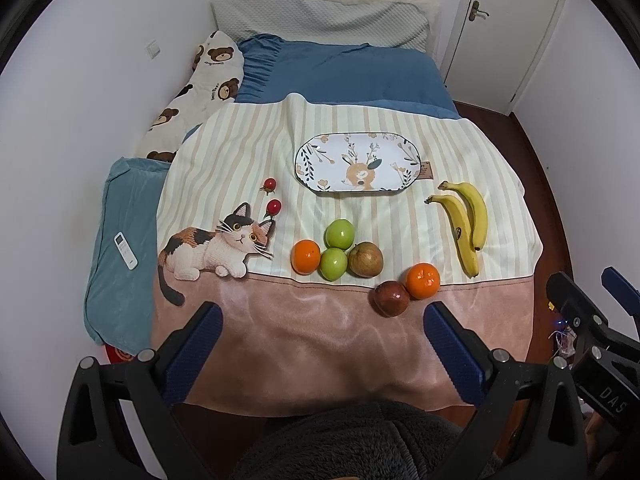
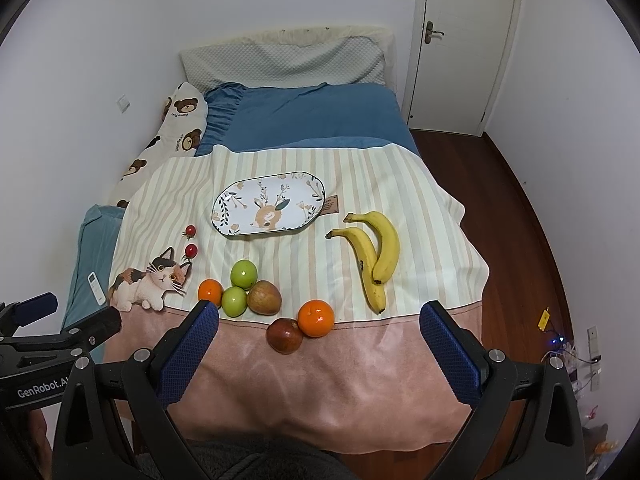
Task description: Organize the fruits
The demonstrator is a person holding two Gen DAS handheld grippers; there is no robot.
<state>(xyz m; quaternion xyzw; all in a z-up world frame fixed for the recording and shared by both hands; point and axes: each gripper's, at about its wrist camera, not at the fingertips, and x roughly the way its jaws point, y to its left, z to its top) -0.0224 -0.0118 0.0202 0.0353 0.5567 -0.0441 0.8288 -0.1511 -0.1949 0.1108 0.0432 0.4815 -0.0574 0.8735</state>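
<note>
Fruit lies on a striped blanket (image 1: pixel 400 140) on a bed. An oval deer-print plate (image 1: pixel 356 162) (image 2: pixel 270 206) is empty at the middle. Two bananas (image 1: pixel 466 228) (image 2: pixel 374 258) lie right. Two green apples (image 1: pixel 340 234) (image 2: pixel 243 274), a brownish pear (image 1: pixel 365 259) (image 2: pixel 264 297), two oranges (image 1: pixel 306 256) (image 2: pixel 316 318) and a dark red apple (image 1: pixel 391 298) (image 2: pixel 285 335) sit nearer. Two cherry tomatoes (image 1: pixel 273 207) (image 2: pixel 191 250) lie left. My left gripper (image 1: pixel 322 320) and right gripper (image 2: pixel 318 318) are open and empty, above the blanket's near edge.
A white remote (image 1: pixel 126 250) lies on a teal cushion (image 1: pixel 120 280) at the left. A bear-print pillow (image 1: pixel 192 96) and a blue duvet (image 1: pixel 340 72) lie behind. A white door (image 2: pixel 460 40) and wooden floor (image 2: pixel 516 220) are right, with cables (image 2: pixel 560 340) on the floor.
</note>
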